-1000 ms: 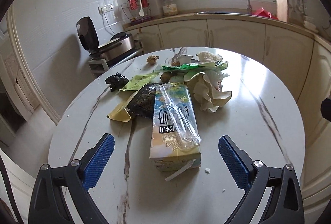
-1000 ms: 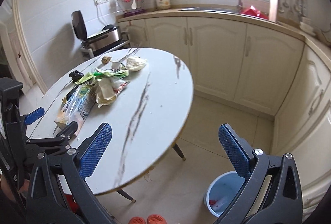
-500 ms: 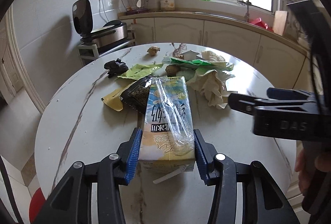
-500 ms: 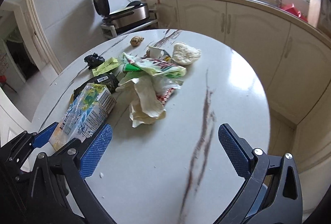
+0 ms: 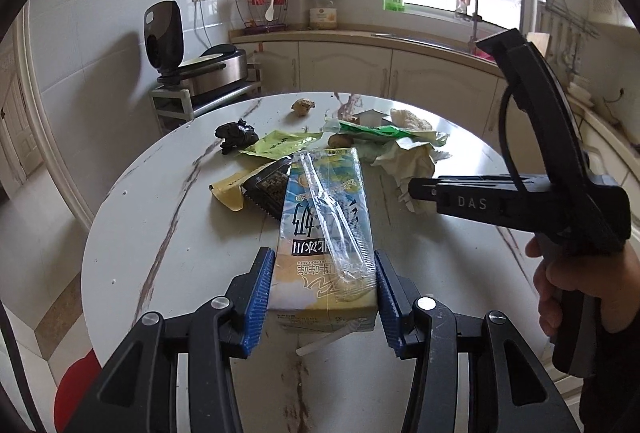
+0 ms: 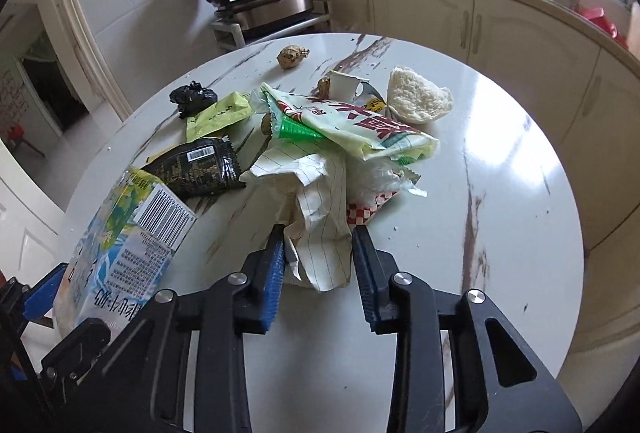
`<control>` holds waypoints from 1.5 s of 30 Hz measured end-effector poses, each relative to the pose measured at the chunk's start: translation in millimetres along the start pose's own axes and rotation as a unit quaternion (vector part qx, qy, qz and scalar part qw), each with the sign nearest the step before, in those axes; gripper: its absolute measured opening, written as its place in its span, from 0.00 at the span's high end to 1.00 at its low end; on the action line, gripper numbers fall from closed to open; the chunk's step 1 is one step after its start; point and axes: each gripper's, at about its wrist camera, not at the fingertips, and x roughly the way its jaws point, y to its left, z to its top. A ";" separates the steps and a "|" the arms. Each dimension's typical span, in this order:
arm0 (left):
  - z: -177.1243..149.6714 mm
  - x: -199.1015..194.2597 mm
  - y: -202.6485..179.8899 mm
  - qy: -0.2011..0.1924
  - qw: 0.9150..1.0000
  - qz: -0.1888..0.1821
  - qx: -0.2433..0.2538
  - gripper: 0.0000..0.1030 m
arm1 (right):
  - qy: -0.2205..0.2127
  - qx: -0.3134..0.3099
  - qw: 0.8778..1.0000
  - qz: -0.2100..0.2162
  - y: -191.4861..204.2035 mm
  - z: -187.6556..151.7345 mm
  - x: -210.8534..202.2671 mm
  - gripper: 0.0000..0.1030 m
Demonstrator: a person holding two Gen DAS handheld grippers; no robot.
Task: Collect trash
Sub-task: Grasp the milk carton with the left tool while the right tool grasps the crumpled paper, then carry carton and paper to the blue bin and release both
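**Both grippers now clamped on trash**

Since a second ago, the right gripper (image 6: 318, 265) has swung from over the floor to the round table (image 6: 500, 193), and its jaws have just been closing; the blue pads now pinch the crumpled lined paper (image 6: 320, 229) at the near edge of the litter pile. The left gripper (image 5: 322, 285), wide apart earlier, is clamped on the milk carton (image 5: 324, 229), which lies flat on the table near its front edge, a wrapped straw (image 5: 336, 221) on top.

Black claw (image 5: 324, 285), blue ribbed pads (image 5: 262, 285), silver screws.
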 end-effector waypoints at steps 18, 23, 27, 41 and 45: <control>6.4 -74.0 -134.0 -0.023 0.987 -0.105 0.121 0.57 | -0.135 0.122 0.981 -0.064 -135.0 -104.2 -178.1 0.71; -14.4 -60.3 -215.4 0.015 0.966 -0.179 0.184 0.57 | -0.120 0.202 0.962 -0.141 -212.8 -166.9 -198.7 0.71; -38.6 -25.7 -271.2 0.067 0.949 -0.222 0.216 0.57 | -0.089 0.262 0.943 -0.185 -266.8 -217.0 -199.3 0.71; -98.6 100.6 -349.8 0.188 0.908 -0.248 0.279 0.45 | -0.016 0.348 0.911 -0.221 -351.9 -291.4 -157.9 0.70; -92.8 113.6 -335.1 0.189 0.914 -0.230 0.276 0.40 | 0.003 0.357 0.910 -0.211 -358.9 -300.0 -141.5 0.70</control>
